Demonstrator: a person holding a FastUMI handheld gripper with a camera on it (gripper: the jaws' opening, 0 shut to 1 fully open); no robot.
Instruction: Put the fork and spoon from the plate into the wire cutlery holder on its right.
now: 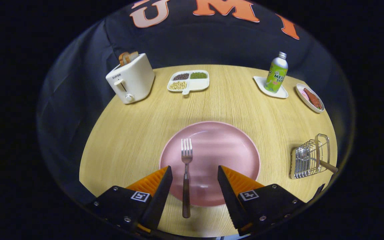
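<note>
A pink plate (225, 146) lies on the round wooden table just ahead of my fingers. A metal fork (186, 173) with a dark handle rests on its left half, tines pointing away, handle reaching over the near rim. My gripper (194, 173) is open, one finger on each side of the fork's handle, neither touching it. To the right of the plate stands the wire cutlery holder (308, 158). A spoon (307, 156) sits inside it, bowl in the basket and wooden handle sticking out to the right.
Beyond the plate stand a white toaster (131, 80) with bread at far left, a divided dish of beans (188, 81), a green bottle (276, 73) on a white coaster, and a small dish of food (310, 97) at far right.
</note>
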